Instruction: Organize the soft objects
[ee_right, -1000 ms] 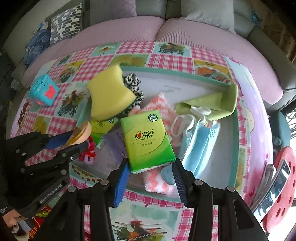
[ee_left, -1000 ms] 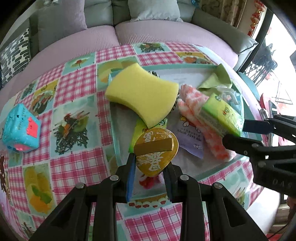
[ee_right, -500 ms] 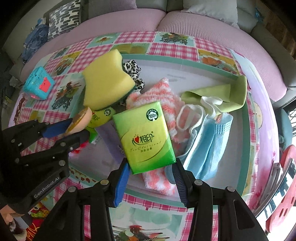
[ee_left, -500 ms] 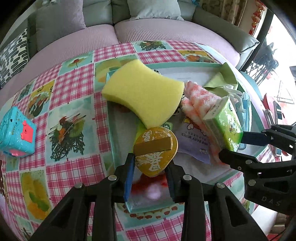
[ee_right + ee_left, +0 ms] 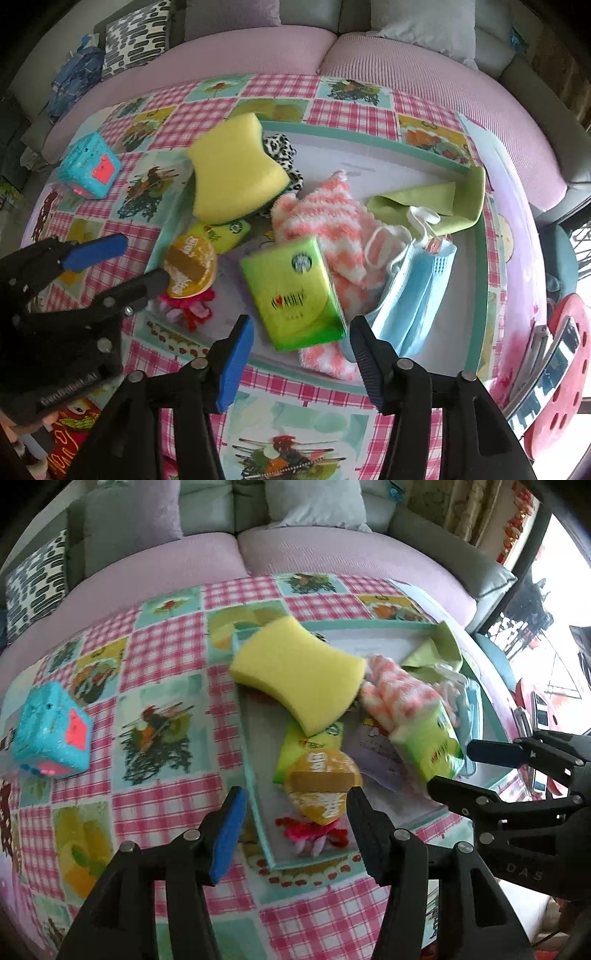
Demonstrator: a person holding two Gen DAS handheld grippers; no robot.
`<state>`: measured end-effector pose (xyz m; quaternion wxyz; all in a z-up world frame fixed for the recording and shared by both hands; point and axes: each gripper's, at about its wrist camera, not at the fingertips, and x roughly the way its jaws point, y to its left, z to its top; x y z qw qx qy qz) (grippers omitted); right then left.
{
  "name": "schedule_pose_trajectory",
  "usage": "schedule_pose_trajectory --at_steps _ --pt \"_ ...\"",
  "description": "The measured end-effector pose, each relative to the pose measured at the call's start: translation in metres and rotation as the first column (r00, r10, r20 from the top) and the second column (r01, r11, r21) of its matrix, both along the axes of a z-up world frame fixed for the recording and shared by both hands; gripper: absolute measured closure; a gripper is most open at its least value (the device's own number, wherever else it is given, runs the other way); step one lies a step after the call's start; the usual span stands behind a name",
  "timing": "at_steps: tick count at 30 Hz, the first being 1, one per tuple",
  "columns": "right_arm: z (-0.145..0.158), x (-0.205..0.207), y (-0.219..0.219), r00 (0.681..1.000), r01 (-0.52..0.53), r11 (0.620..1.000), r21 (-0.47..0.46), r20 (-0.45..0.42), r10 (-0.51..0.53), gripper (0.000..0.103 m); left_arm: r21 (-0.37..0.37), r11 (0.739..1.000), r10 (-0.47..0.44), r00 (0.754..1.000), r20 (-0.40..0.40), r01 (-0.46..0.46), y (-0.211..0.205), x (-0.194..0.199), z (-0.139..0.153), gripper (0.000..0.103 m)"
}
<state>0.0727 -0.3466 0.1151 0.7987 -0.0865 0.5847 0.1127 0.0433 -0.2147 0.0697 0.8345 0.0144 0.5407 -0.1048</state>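
Note:
My left gripper (image 5: pixel 295 812) hovers over the near left corner of the teal-rimmed tray (image 5: pixel 255 786), its jaws opening. The gold round pouch (image 5: pixel 321 786) lies free between them on a red-pink scrunchie (image 5: pixel 310 834); neither pad presses on it. My right gripper (image 5: pixel 301 343) hangs over the tray's front edge, jaws opening as well. The green tissue pack (image 5: pixel 295 291) rests tilted on the tray between its fingers, not gripped. In the right wrist view the left gripper (image 5: pixel 146 258) stands beside the gold pouch (image 5: pixel 190 266).
The tray (image 5: pixel 478 258) also holds a yellow sponge (image 5: pixel 232 173), a leopard scrunchie (image 5: pixel 280 147), a pink-striped fuzzy cloth (image 5: pixel 321 210), a blue face mask (image 5: pixel 417 295) and a green cloth (image 5: pixel 436 203). A blue cube toy (image 5: pixel 51 731) sits on the checked tablecloth at left. A sofa lies behind.
Both grippers have widened. The gold pouch has slipped out of the left jaws onto the scrunchie, and the green tissue pack has dropped from the right jaws onto the tray.

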Motion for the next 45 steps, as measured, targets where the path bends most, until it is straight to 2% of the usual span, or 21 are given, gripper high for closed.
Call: schedule_pose_trajectory --at_steps 14,15,16,18,23,25,30,38,40,42,45 --pt "0.017 -0.026 0.018 0.999 0.020 1.000 0.004 0.036 -0.021 0.040 0.049 0.986 0.159 0.987 -0.005 -0.159 0.060 -0.027 0.002 0.045" --pt "0.017 -0.030 0.020 0.998 0.034 0.999 0.012 0.044 -0.034 0.038 0.056 0.983 0.175 0.985 -0.001 -0.175 0.066 -0.031 0.002 0.043" --pt "0.016 -0.032 0.020 0.998 0.044 0.999 0.019 0.046 -0.044 0.036 0.061 0.981 0.185 0.983 0.002 -0.184 0.070 -0.032 0.001 0.030" --pt "0.014 -0.038 0.024 0.997 0.064 0.997 0.031 0.047 -0.065 0.034 0.071 0.975 0.210 0.977 0.016 -0.211 0.080 -0.039 0.002 0.014" --pt "0.004 -0.056 0.039 0.995 0.086 0.996 0.037 0.044 -0.088 0.033 0.077 0.963 0.254 0.966 0.042 -0.256 0.102 -0.058 0.004 0.014" --pt "0.002 -0.064 0.046 0.994 0.090 0.995 0.032 0.055 -0.092 0.019 0.081 0.959 0.269 0.962 0.048 -0.272 0.109 -0.063 0.004 0.012" --pt "-0.006 -0.083 0.061 0.990 0.108 0.994 0.029 0.092 -0.110 0.000 0.121 0.945 0.297 0.953 0.066 -0.303 0.127 -0.083 0.002 0.010" --pt "-0.016 -0.100 0.072 0.982 0.130 0.991 0.015 0.133 -0.131 0.000 0.085 0.934 0.343 0.937 0.065 -0.347 0.149 -0.103 -0.004 0.010" --pt "-0.020 -0.103 0.072 0.980 0.137 0.990 0.006 0.142 -0.137 0.000 0.075 0.932 0.349 0.933 0.088 -0.356 0.152 -0.106 0.000 0.010" --pt "-0.021 -0.105 0.071 0.976 0.154 0.988 0.009 0.153 -0.153 0.000 0.091 0.930 0.345 0.932 0.114 -0.356 0.152 -0.108 0.004 0.010" --pt "-0.022 -0.106 0.065 0.967 0.191 0.981 0.024 0.168 -0.192 0.000 0.116 0.932 0.332 0.937 0.111 -0.344 0.149 -0.110 0.003 0.010"
